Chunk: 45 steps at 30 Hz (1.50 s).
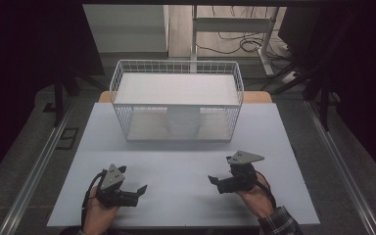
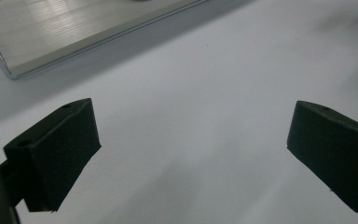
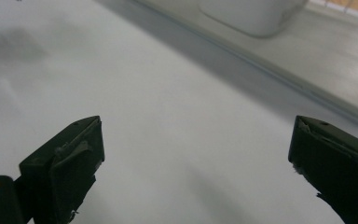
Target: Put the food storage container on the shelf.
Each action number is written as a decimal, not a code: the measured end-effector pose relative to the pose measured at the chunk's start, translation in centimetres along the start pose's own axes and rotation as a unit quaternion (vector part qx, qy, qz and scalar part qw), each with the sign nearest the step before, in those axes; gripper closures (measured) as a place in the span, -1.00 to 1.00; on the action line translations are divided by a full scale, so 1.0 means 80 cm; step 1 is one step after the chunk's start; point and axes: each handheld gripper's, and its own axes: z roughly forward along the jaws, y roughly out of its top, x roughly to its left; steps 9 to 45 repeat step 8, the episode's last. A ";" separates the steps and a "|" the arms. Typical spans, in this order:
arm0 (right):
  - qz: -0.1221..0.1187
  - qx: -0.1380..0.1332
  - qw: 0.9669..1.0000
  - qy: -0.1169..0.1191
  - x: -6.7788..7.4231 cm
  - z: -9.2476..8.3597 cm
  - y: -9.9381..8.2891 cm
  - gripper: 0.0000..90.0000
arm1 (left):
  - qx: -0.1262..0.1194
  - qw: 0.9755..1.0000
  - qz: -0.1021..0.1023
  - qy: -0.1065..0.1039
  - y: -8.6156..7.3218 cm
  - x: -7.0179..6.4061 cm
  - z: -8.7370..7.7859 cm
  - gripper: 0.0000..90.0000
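In the left gripper view, the two black jaws stood wide apart at the lower left and lower right of the frame, with nothing but bare pale table surface [image 2: 205, 121] between them. The right gripper view showed the same: its black jaws spread wide at the bottom corners, nothing held.

From the high view, the left gripper [image 1: 136, 192] lay at the lower left of the frame, resting low over the table in the person's left hand [image 1: 98, 213], its tips pointed toward the centre. The right gripper [image 1: 214, 182] sat at the lower right, held by the right hand [image 1: 254, 198] with a plaid sleeve [image 1: 280, 221] at the bottom edge, tips pointed left. The two grippers faced each other, well apart.

Beyond them, in the upper middle of the frame, a white wire basket [image 1: 176, 66] with a flat white shelf stood on the table. A white rounded container [image 1: 183, 121] sat in its lower level under the shelf; it also showed at the top of the right gripper view [image 3: 251, 14].
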 end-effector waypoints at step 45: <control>0.006 0.029 0.999 -0.011 -0.005 -0.002 -0.024 -0.94 | -0.001 1.000 0.002 0.004 0.000 0.000 0.002 -0.97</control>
